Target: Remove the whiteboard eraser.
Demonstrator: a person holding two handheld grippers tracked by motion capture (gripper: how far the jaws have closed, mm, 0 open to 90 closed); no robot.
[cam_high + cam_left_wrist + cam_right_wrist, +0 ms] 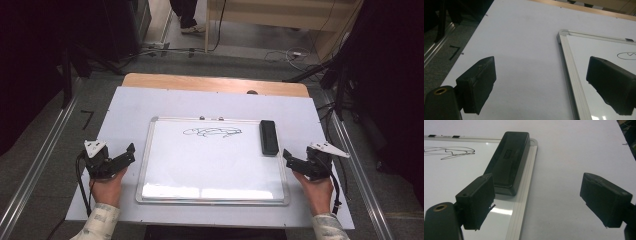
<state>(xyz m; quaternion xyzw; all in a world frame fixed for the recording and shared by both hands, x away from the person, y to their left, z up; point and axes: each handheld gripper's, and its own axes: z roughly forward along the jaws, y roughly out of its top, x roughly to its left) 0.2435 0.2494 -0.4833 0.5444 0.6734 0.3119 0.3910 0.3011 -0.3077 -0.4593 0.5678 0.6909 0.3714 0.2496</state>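
Observation:
A whiteboard (212, 170) with a silver frame lies flat in the middle of the table. A black scribble (212, 132) is drawn near its top edge. A black eraser (268, 136) rests on the board's upper right corner, along the frame. My left gripper (131, 153) is open just left of the board, holding nothing. In the left gripper view its jaws straddle the board's left frame (571, 75). My right gripper (289, 160) is open just right of the board, below the eraser. In the right gripper view the eraser (509, 160) lies ahead of the left jaw, untouched.
A white sheet (130, 107) covers the wooden table (200, 82). Two small clips (210, 118) sit on the board's top frame. Metal rails (35, 170) run along both sides. Cables lie on the floor behind, where a person's feet (192, 27) stand.

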